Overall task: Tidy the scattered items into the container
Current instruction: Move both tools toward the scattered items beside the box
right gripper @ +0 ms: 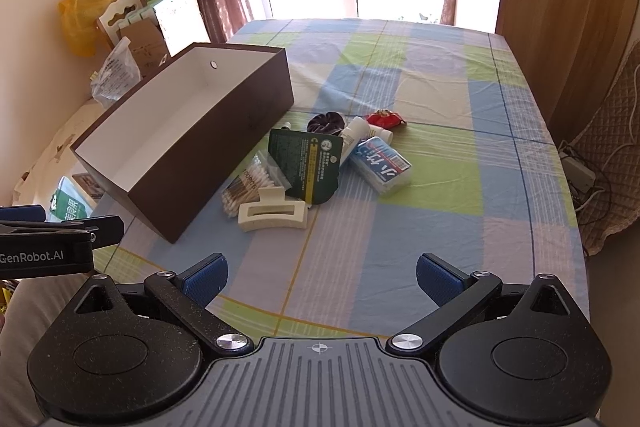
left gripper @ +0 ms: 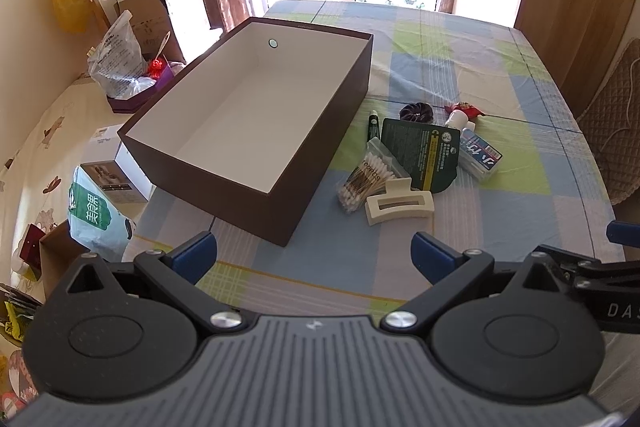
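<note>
Brown cardboard box (left gripper: 256, 131), white inside, sits open-topped toward the left edge of the checked tablecloth (left gripper: 500, 219); nothing in it. Just beside its right wall, a touching cluster: cream hair clip (left gripper: 398, 201), cotton swab packet (left gripper: 368, 179), dark green card (left gripper: 424, 155), blue-white pack (left gripper: 478, 155), dark scrunchie (left gripper: 416, 113), white tube (right gripper: 354, 139), red item (right gripper: 384, 119). Left gripper (left gripper: 314, 253) and right gripper (right gripper: 322, 277) hover near the front edge, jaws spread wide, holding nothing.

Checked tablecloth (left gripper: 460, 59), brown box (left gripper: 320, 163), scattered toiletries (left gripper: 420, 155)
</note>
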`<state>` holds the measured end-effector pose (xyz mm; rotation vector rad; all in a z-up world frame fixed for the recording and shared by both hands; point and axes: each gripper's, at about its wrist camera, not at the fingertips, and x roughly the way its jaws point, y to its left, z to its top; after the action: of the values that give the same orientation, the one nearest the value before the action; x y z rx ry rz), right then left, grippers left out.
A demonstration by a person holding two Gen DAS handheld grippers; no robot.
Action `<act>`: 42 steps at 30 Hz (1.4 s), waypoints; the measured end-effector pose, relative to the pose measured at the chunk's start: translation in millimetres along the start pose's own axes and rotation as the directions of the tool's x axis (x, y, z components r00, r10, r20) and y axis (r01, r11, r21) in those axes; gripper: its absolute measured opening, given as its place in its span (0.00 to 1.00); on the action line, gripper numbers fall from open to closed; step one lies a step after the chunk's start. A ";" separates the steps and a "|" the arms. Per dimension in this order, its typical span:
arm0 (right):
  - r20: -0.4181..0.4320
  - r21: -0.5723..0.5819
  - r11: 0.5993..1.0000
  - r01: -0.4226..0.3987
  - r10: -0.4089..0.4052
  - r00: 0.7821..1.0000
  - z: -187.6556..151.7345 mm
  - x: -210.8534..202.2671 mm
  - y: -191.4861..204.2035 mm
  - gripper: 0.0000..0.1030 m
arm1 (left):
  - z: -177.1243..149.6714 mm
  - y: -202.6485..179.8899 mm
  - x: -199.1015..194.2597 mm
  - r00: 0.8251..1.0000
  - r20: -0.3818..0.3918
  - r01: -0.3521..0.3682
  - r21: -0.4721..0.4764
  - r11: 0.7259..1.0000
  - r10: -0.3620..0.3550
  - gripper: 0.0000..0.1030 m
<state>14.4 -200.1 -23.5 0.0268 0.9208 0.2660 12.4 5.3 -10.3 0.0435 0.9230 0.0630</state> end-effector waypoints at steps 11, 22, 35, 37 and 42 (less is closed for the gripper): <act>0.000 -0.007 1.000 -0.003 0.003 1.000 0.3 1.9 1.7 1.00 | 0.9 -0.1 3.0 1.000 -0.007 -0.006 -0.002 1.000 0.006 0.99; -0.001 -0.015 1.000 -0.002 0.002 1.000 1.3 3.5 2.4 1.00 | 1.9 -1.0 6.4 1.000 -0.015 -0.007 -0.001 1.000 0.007 0.99; -0.006 -0.016 1.000 0.004 -0.004 1.000 1.4 8.4 0.4 1.00 | 1.4 -6.4 12.6 1.000 -0.020 -0.006 0.021 1.000 0.006 0.99; -0.012 -0.009 1.000 0.005 -0.005 1.000 1.5 11.1 -2.9 1.00 | 1.2 -7.3 14.1 1.000 -0.022 -0.001 0.024 1.000 0.001 0.99; -0.025 0.011 1.000 0.009 -0.009 1.000 1.9 18.5 -12.0 1.00 | -0.1 -10.5 20.8 0.999 -0.030 0.011 0.039 0.999 -0.010 0.99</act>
<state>29.1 -207.1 -38.5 0.0293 0.9473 0.2534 25.3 -3.7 -27.6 0.0747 0.9547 0.0361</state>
